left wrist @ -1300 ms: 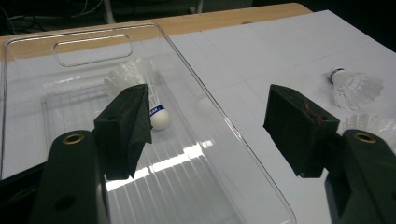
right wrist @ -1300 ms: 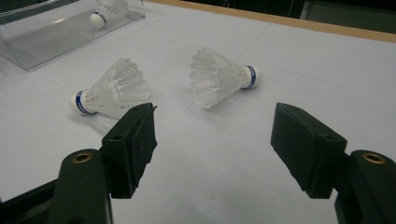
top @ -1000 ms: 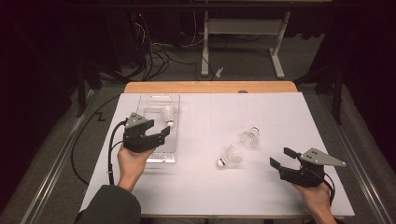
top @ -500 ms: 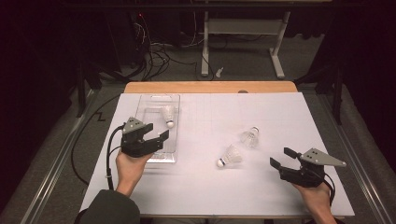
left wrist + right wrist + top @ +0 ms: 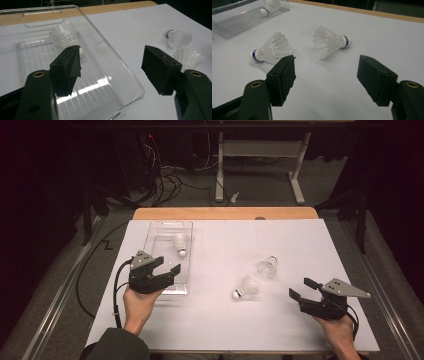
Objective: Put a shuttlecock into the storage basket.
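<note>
We take the clear plastic tray as our landmark; it lies at the left of the white sheet that covers the desk, its long side running away from us. Its walls are thin, glossy and see-through, its floor ribbed, and a slot handle is cut in its far rim.

Over the tray's near end we hold the left tool, its black jaws spread wide with nothing between them; in the left gripper view one jaw hangs above the tray floor and the other outside the right wall. Inside the tray, toward its far end, lies one shuttlecock, white and feathery, its rounded cork pointing to the near side.

Right of the tray, open sheet lies free up to two more shuttlecocks, well apart from the tray wall. The nearer shuttlecock lies on its side with its blue-banded cork to the left; the farther shuttlecock lies just beside it, cork pointing away.

Farther right from the tray, near the sheet's near right corner, we hold the right tool, jaws wide apart and empty, aimed at those two, with bare sheet between.
</note>
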The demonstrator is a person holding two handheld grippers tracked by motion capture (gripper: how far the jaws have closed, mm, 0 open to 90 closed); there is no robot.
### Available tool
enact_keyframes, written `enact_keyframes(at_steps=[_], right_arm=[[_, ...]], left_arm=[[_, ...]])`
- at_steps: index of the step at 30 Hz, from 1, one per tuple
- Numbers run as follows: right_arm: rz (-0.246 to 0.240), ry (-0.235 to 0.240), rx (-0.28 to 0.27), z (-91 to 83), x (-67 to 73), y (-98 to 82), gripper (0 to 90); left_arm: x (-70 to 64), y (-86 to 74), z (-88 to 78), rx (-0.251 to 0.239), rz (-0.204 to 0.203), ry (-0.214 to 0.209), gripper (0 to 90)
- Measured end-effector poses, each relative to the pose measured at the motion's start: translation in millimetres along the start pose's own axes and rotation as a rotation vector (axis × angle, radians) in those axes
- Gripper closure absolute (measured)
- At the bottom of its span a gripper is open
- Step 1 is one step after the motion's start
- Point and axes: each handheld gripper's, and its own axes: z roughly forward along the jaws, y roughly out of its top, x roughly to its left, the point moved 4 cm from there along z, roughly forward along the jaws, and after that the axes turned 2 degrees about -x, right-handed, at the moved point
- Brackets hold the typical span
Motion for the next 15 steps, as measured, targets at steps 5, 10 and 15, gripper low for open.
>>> enact_keyframes(at_steps=[5,10,15], right_arm=[[-0.005,0.003,-0.003,0.9,-0.3,0.5,31.0],[-0.001,0.001,-0.004,0.4,-1.1,0.4,31.0],[0.001,-0.003,-0.003,-0.1,-1.3,0.1,31.0]], left_arm=[[-0.6,-4.0,-0.5,-0.001,-0.001,-0.003,31.8],[-2.3,-7.4,-0.6,0.003,0.002,-0.009,31.6],[-4.4,-8.7,-0.4,0.0,0.01,-0.013,31.3]])
